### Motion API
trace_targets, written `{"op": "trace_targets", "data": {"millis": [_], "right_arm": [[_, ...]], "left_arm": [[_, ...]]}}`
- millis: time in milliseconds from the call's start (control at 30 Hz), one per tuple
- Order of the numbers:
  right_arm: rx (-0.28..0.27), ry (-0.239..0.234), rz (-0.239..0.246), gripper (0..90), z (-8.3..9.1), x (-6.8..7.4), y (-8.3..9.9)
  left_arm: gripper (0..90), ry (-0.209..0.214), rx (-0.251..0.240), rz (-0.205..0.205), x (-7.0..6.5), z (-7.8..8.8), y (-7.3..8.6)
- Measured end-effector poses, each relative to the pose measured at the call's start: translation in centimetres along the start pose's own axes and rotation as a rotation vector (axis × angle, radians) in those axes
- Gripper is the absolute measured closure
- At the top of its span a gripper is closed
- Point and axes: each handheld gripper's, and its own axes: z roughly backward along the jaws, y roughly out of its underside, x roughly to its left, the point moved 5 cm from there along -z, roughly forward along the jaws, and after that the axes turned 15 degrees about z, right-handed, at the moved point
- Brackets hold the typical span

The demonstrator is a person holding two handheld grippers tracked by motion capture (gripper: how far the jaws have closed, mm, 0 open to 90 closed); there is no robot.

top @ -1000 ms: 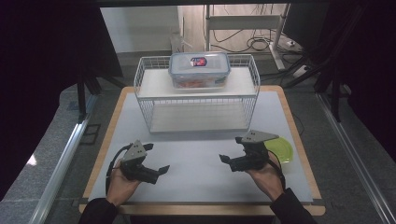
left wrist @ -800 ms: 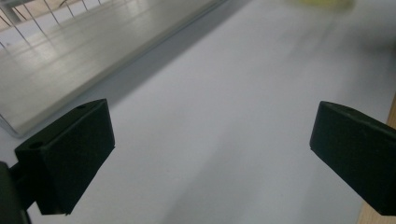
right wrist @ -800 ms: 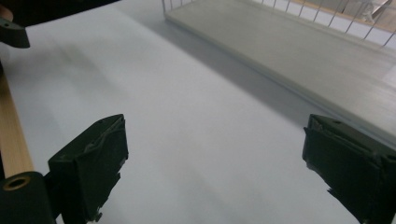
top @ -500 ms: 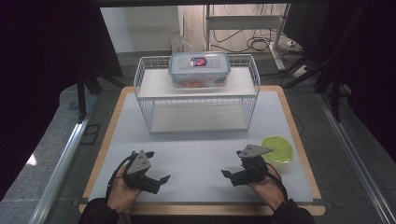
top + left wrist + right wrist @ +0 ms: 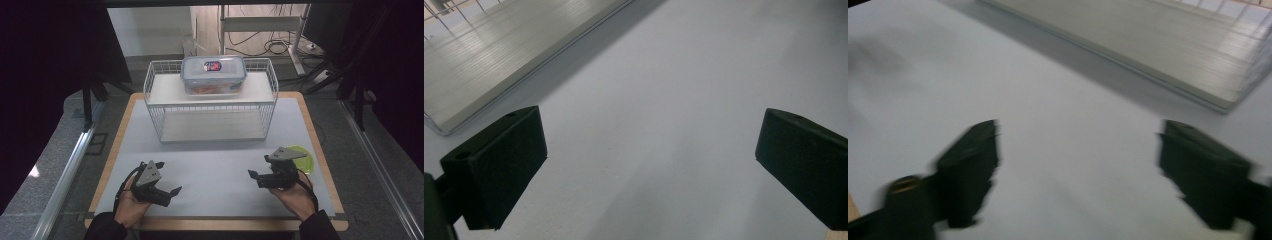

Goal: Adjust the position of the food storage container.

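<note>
From above, a person's two hands rest near the front edge of a pale grey mat laid over a wood-edged bench (image 5: pixel 125 130), each holding a black two-jaw claw. The left claw (image 5: pixel 170 192) lies low over the mat with its jaws spread wide and nothing between them; its own camera shows bare mat between the two black pads (image 5: pixel 499 165). The right claw (image 5: pixel 254 176) points inward toward the middle of the bench; its jaws have just been closing partway, yet they stand apart and grip nothing, only blurred mat lying between them in its own view. Just beside the right hand, toward the right edge of the mat, lies a flat round lime-green plastic dish (image 5: pixel 302 159), partly hidden behind the grey plate on that claw. Farther back stands a white wire two-tier rack (image 5: pixel 155 95), and on its upper shelf sits a clear rectangular lidded food container (image 5: pixel 214 75) with something red inside. The work seems to be at a pause or at its very start, with neither claw reaching anything; the next move would likely call for turning the right claw to the green dish, or lifting both toward the container. Around the bench hang dark curtains, with a grey floor, metal rails and loose cables behind.
</note>
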Motion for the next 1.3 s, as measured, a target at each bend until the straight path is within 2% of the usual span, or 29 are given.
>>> {"op": "trace_targets", "data": {"millis": [33, 67, 100, 133, 167, 200, 233, 267, 367, 400, 433, 500, 567, 667, 700, 800, 833, 933, 1033, 1133, 1300], "right_arm": [[0.0, 0.0, 0.0, 35.6, 0.0, 0.0, 0.0], [0.0, 0.001, 0.004, 43.3, 0.4, -0.4, 0.1], [-0.001, 0.024, 0.008, 54.6, 0.9, -0.9, 0.2], [-0.001, 0.029, 0.012, 60.8, 1.2, -1.3, 0.3], [-0.01, 0.051, 0.01, 73.4, 1.8, -2.2, 0.6], [-0.004, 0.064, 0.007, 78.4, 2.1, -2.7, 0.8], [-0.004, 0.064, 0.007, 78.4, 2.1, -2.7, 0.8], [0.013, 0.112, 0.001, 88.9, 2.6, -3.7, 1.4], [0.01, 0.142, -0.051, 89.7, 3.5, -5.4, 2.4], [0.01, 0.142, -0.051, 89.7, 3.5, -5.4, 2.4], [0.011, 0.189, -0.091, 89.7, 4.2, -6.5, 3.0], [0.01, 0.203, -0.1, 89.7, 4.4, -6.8, 3.2], [0.014, 0.244, -0.148, 89.8, 5.1, -8.1, 4.1], [0.029, 0.268, -0.174, 89.8, 5.3, -8.8, 4.9], [0.042, 0.306, -0.199, 89.7, 5.5, -9.7, 5.8], [0.049, 0.332, -0.22, 89.7, 5.7, -10.4, 6.4], [0.055, 0.367, -0.238, 89.7, 6.1, -11.0, 7.1], [0.063, 0.393, -0.246, 89.7, 6.4, -11.5, 7.7], [0.076, 0.397, -0.254, 89.7, 6.3, -11.6, 7.9], [0.112, 0.412, -0.248, 89.7, 6.1, -11.7, 8.3], [0.123, 0.424, -0.263, 89.7, 6.2, -12.1, 8.8]], "left_arm": [[0.2, 0.0, 0.0, 0.0, 0.0, 0.0, 0.0], [0.2, -0.001, 0.0, 0.002, 0.0, 0.0, 0.0], [0.3, -0.001, 0.0, 0.003, 0.0, 0.0, 0.0], [0.3, 0.0, 0.001, 0.005, 0.1, 0.0, 0.0], [0.4, 0.0, 0.001, 0.007, 0.1, 0.0, 0.0], [0.5, 0.0, 0.002, 0.007, 0.1, 0.0, 0.0], [0.5, 0.0, 0.002, 0.007, 0.1, 0.0, 0.0], [0.6, 0.0, 0.003, 0.008, 0.1, 0.0, 0.0], [0.8, 0.001, 0.008, 0.01, 0.1, -0.1, 0.0], [0.8, 0.0, 0.01, 0.011, 0.1, -0.2, 0.1], [0.9, 0.0, 0.014, 0.012, 0.1, -0.2, 0.1], [0.9, 0.0, 0.014, 0.012, 0.1, -0.2, 0.1], [1.0, 0.0, 0.016, 0.013, 0.2, -0.2, 0.1], [1.0, 0.0, 0.016, 0.014, 0.2, -0.2, 0.1], [1.1, -0.001, 0.016, 0.013, 0.2, -0.3, 0.1], [1.1, -0.003, 0.019, 0.012, 0.2, -0.3, 0.2], [1.1, -0.005, 0.022, 0.011, 0.2, -0.3, 0.2], [1.2, -0.005, 0.023, 0.01, 0.2, -0.4, 0.2], [1.2, -0.007, 0.027, 0.01, 0.2, -0.4, 0.2], [1.3, -0.009, 0.03, 0.008, 0.2, -0.4, 0.2], [1.3, -0.011, 0.04, 0.007, 0.2, -0.5, 0.3]]}}
